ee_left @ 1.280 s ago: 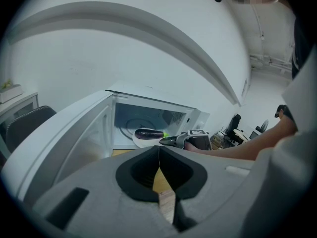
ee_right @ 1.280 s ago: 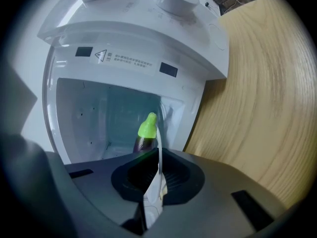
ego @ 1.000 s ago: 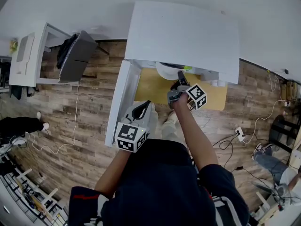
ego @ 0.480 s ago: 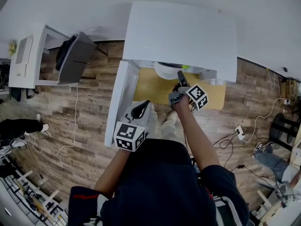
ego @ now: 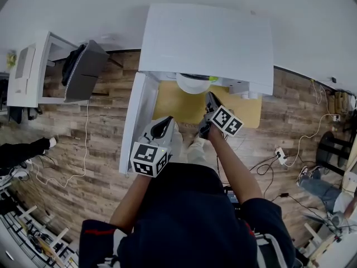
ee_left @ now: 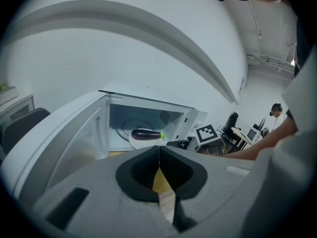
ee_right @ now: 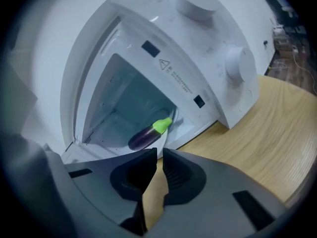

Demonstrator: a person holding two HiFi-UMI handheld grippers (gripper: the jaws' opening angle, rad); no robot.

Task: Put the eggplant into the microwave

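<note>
The eggplant (ee_left: 146, 134), dark purple with a green cap, lies on the white turntable plate (ee_left: 134, 141) inside the open white microwave (ego: 206, 43). In the right gripper view the eggplant (ee_right: 148, 133) rests just inside the cavity's front edge. My right gripper (ee_right: 160, 152) is outside the opening, over the wooden tabletop, with its jaws nearly together and nothing between them. My left gripper (ee_left: 158, 150) is held lower and farther back, near the open door (ego: 134, 121), shut and empty. In the head view only the eggplant's green cap (ego: 212, 78) shows.
The microwave stands on a light wooden table (ee_right: 267, 128). Its door swings out to the left. Two round knobs (ee_right: 237, 66) sit on the control panel at the right. A chair with dark clothing (ego: 83, 68) and cables (ego: 279, 161) lie on the plank floor.
My right gripper has drawn back a little from the microwave opening toward the person. The eggplant stays on the plate. The left gripper has barely moved.
</note>
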